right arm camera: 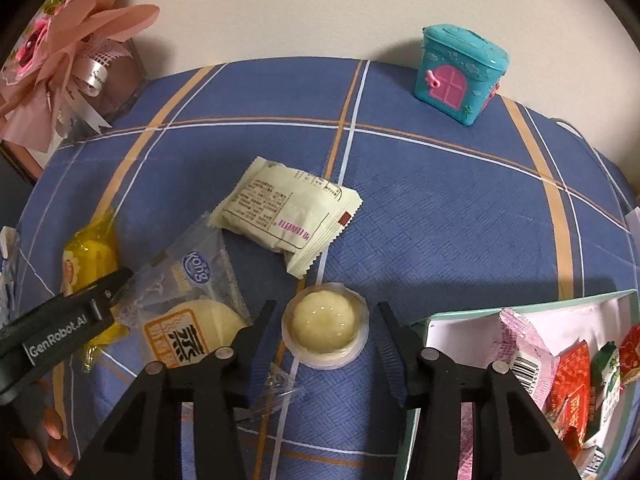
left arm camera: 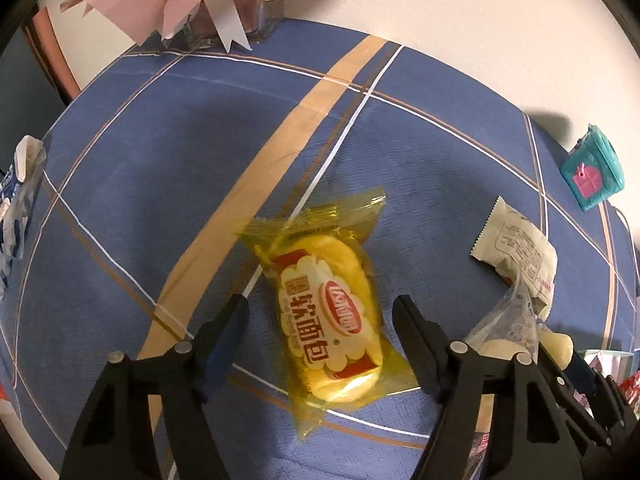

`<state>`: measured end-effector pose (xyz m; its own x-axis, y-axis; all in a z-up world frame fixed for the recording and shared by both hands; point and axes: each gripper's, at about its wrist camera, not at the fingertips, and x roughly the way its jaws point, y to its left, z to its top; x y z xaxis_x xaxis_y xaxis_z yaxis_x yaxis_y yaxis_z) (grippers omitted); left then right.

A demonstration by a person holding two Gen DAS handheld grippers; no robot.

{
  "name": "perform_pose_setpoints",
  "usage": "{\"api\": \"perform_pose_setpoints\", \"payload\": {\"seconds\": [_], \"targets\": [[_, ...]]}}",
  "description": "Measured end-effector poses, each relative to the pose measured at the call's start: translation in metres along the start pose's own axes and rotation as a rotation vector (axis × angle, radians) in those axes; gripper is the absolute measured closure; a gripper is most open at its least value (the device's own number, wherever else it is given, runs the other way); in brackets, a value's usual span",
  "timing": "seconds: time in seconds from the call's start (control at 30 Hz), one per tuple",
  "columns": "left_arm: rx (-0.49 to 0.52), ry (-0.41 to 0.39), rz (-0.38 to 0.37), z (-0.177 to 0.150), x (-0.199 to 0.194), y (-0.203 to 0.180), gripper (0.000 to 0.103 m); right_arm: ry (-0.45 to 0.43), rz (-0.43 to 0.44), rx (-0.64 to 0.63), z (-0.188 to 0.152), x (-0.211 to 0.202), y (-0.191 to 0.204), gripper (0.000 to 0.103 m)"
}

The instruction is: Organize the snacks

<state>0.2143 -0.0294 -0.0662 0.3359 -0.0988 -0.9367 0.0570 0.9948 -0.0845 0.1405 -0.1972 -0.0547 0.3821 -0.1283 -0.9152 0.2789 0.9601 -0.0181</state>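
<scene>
A yellow bread packet (left arm camera: 328, 312) with red and white print lies on the blue checked tablecloth (left arm camera: 160, 160). My left gripper (left arm camera: 320, 308) points down over it, one finger on each side with a small gap, so it is open. A round pale jelly cup (right arm camera: 324, 322) sits between the fingers of my right gripper (right arm camera: 326, 308), which is also open and stands just clear of the cup's rim. A clear packet with a round bun (right arm camera: 192, 312) lies left of the cup. A cream packet (right arm camera: 286, 216) lies behind it.
A teal-rimmed box (right arm camera: 520, 307) at the right holds several snack packets (right arm camera: 572, 392). A teal toy house (right arm camera: 460, 72) stands at the back right, and a pink bouquet (right arm camera: 60, 64) at the back left. A blue and white packet (left arm camera: 16, 216) lies at the left edge.
</scene>
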Motion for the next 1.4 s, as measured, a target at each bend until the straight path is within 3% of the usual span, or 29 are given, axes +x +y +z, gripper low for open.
{"api": "perform_pose_setpoints", "payload": {"seconds": [0.17, 0.4, 0.83, 1.0, 1.2, 1.4], "targets": [[0.002, -0.004, -0.007, -0.002, -0.004, -0.001, 0.034, 0.01, 0.032, -0.008, 0.0, 0.0, 0.004, 0.052], [-0.004, 0.005, -0.011, -0.002, 0.001, 0.0, 0.034, 0.01, -0.026, -0.023, -0.004, 0.007, 0.006, 0.052], [0.001, 0.001, 0.012, -0.002, 0.008, -0.003, 0.035, -0.022, -0.034, -0.03, -0.006, 0.009, 0.009, 0.055], [0.003, -0.007, 0.011, -0.004, 0.007, -0.004, 0.056, -0.025, -0.034, -0.017, -0.007, 0.008, 0.009, 0.055], [-0.002, -0.025, -0.021, -0.004, 0.0, -0.006, 0.06, -0.012, -0.03, -0.005, -0.006, 0.005, 0.004, 0.058], [-0.005, -0.093, -0.04, -0.002, -0.026, -0.006, 0.061, -0.021, -0.012, 0.005, -0.002, -0.003, -0.001, 0.058]]}}
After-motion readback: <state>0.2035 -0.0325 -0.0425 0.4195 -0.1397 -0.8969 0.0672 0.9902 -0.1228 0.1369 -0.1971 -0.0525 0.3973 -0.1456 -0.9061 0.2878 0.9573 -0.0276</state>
